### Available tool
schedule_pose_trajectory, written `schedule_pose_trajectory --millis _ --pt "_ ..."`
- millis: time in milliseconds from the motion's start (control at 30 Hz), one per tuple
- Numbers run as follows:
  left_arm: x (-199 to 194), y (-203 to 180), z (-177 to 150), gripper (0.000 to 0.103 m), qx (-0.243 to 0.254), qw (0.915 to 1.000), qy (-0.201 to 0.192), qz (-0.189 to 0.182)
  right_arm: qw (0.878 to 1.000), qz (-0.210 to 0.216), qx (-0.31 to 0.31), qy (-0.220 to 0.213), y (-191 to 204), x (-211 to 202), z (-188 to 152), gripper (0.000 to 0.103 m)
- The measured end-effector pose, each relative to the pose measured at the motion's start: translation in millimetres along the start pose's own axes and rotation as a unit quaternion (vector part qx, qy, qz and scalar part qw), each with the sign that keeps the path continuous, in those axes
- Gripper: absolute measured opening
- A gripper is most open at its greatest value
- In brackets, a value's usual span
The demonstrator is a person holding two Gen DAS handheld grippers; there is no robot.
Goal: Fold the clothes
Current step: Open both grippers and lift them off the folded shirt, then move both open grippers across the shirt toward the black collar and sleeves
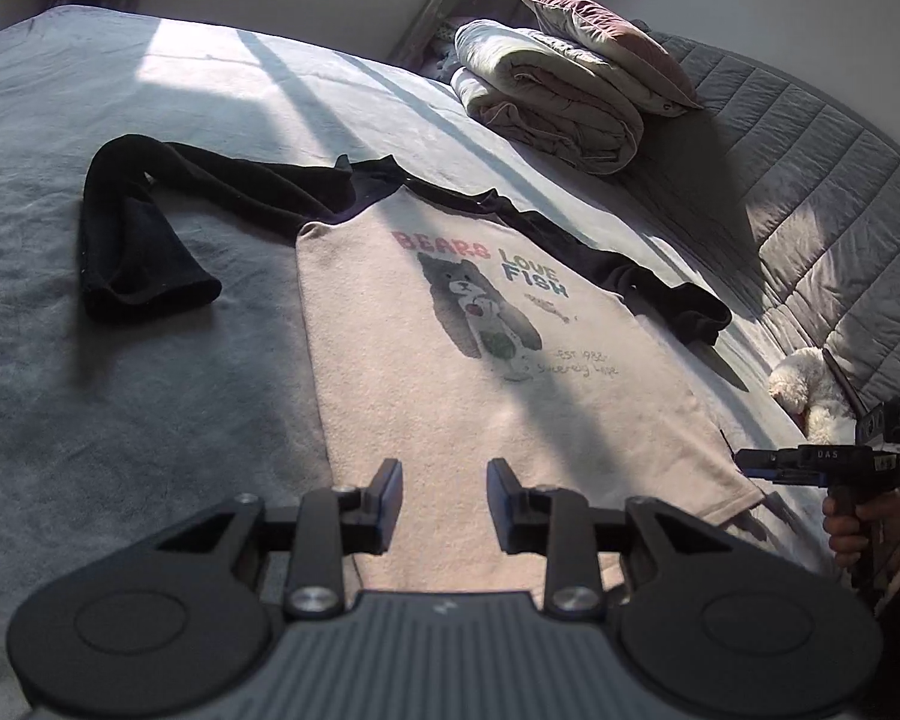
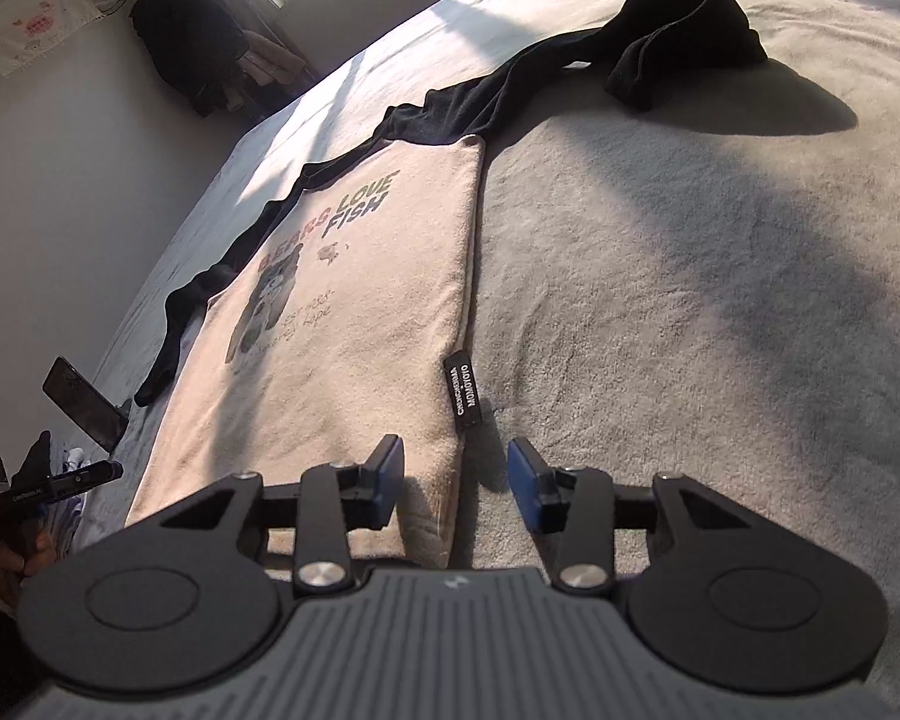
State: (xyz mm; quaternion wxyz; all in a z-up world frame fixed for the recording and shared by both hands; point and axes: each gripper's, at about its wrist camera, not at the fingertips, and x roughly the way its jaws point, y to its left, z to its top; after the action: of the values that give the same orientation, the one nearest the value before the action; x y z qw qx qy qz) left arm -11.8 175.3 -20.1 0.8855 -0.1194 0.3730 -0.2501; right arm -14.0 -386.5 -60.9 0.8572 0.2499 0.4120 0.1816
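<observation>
A cream sweatshirt (image 1: 450, 324) with black sleeves and a bear print lies flat on the bed, face up. Its left sleeve (image 1: 138, 228) is bent back on itself; its right sleeve (image 1: 648, 276) runs toward the bed's edge. My left gripper (image 1: 444, 501) hovers open over the shirt's lower hem, nothing between its pads. In the right wrist view the same sweatshirt (image 2: 342, 312) shows its side seam with a black label (image 2: 463, 391). My right gripper (image 2: 455, 483) stands open over that bottom corner, the seam edge between its fingers, the pads not pressing on it.
The grey bed cover (image 1: 90, 360) spreads wide to the left. A folded duvet (image 1: 546, 102) and pillow (image 1: 606, 42) lie at the head. A white plush toy (image 1: 807, 387) sits by the quilted headboard (image 1: 840, 180). A hand (image 1: 852, 525) holds the other gripper at the right edge.
</observation>
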Motion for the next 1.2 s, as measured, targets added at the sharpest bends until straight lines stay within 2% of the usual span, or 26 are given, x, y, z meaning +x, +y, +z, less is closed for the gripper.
schedule_pose_trajectory --millis 67,200,267,367,433,533,633,733,867,967,1033,1133,1200 --pt "17 -19 -1 0.03 0.024 0.9995 0.003 -0.018 1.0 0.003 0.01 -0.014 -2 6 4 0.041" --pt "51 -51 -4 0.03 0.053 0.9967 0.015 -0.06 0.999 -0.014 0.005 -0.031 2 15 9 0.028" --pt "67 -64 -6 0.03 0.065 0.9947 0.025 -0.076 0.999 -0.025 -0.01 -0.036 8 15 8 0.007" --pt "88 -77 -9 0.033 0.078 0.9901 0.058 -0.1 0.997 -0.044 -0.039 -0.048 18 11 7 0.007" --pt "102 -85 -16 0.035 0.108 0.9828 0.105 -0.107 0.995 -0.066 -0.057 -0.048 21 9 7 0.007" --pt "101 -93 -22 0.036 0.155 0.9778 0.097 -0.103 0.992 -0.093 -0.08 -0.034 22 17 3 0.008" --pt "97 -89 -16 0.036 0.137 0.9802 0.093 -0.109 0.991 -0.092 -0.092 -0.039 28 15 3 0.018" --pt "93 -86 -11 0.036 0.132 0.9832 0.069 -0.105 0.989 -0.091 -0.106 -0.057 37 8 3 0.018" --pt "97 -83 -6 0.039 0.121 0.9873 0.044 -0.092 0.978 -0.076 -0.179 -0.081 62 8 -4 0.02" --pt "103 -78 -11 0.042 0.132 0.9865 0.049 -0.083 0.971 -0.059 -0.224 -0.051 74 21 -15 0.022" --pt "99 -73 -19 0.042 0.139 0.9855 0.046 -0.086 0.965 -0.08 -0.25 -0.022 74 29 -26 0.022" --pt "85 -61 -30 0.042 0.135 0.9852 0.035 -0.1 0.955 -0.083 -0.283 -0.015 63 20 -43 0.021" --pt "73 -52 -38 0.043 0.129 0.9852 0.031 -0.108 0.958 -0.067 -0.279 -0.018 51 7 -49 0.021"
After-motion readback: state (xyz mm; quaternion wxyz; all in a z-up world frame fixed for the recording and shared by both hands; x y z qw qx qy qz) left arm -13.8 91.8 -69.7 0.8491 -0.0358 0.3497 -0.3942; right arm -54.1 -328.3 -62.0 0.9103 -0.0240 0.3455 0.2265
